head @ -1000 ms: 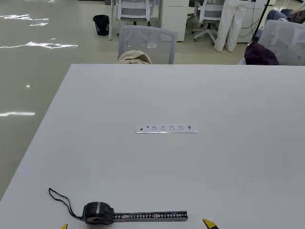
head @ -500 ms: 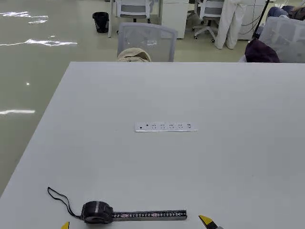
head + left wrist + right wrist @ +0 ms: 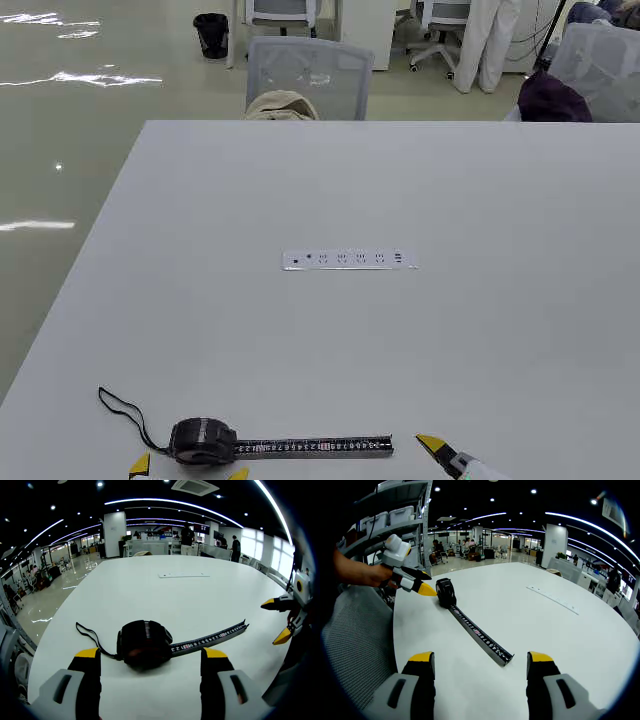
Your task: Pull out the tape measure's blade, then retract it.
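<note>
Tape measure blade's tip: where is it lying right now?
In the head view the blade's tip lies on the white table, right of the black case and just left of the right hand-held gripper.

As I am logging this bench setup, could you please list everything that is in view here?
Table: one, white, spans the scene.
Tape measure: one, black case, at the table's near edge.
Blade: one, black with pale numerals, pulled out flat from the case.
Wrist strap: one, black, looped beside the case.
Power strip: one, white, mid-table.
Chair: one, grey mesh, at the far edge.
Bin: one, black, on the floor beyond.
Left tongs: one, yellow tips, open, either side of the case.
Right tongs: one, yellow tips, open, just short of the blade's end.
</note>
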